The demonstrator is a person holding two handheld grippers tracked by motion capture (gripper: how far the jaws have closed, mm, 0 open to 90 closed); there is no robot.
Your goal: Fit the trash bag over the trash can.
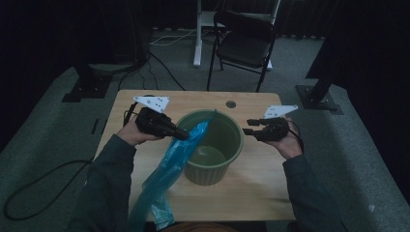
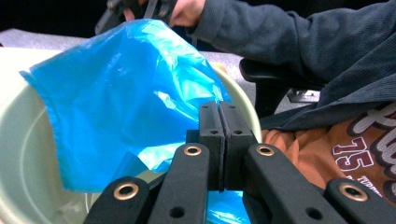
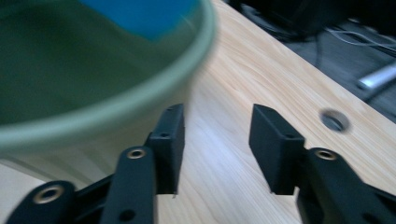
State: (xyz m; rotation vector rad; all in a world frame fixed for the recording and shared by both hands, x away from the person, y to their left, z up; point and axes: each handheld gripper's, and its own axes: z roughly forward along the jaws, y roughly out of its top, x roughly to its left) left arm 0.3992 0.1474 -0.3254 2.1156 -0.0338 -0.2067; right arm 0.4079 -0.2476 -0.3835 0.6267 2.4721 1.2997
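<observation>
My left gripper (image 2: 219,140) is clamped on the blue bag (image 2: 121,93), draped over the green bucket's (image 1: 237,145) rim. My right gripper (image 3: 217,144) stands apart, empty, beside the bucket.

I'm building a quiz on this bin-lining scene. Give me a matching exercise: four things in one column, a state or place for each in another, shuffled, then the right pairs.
Things:
1. left hand-held gripper
2. right hand-held gripper
3. blue plastic bag
4. green bin

States or places:
A. stands upright on the wooden table
B. jaws apart, nothing between them
C. draped over the rim, trailing off the table's near edge
D. jaws shut on the plastic

Pairs: 1-D, 2-B, 3-C, 4-A
</observation>
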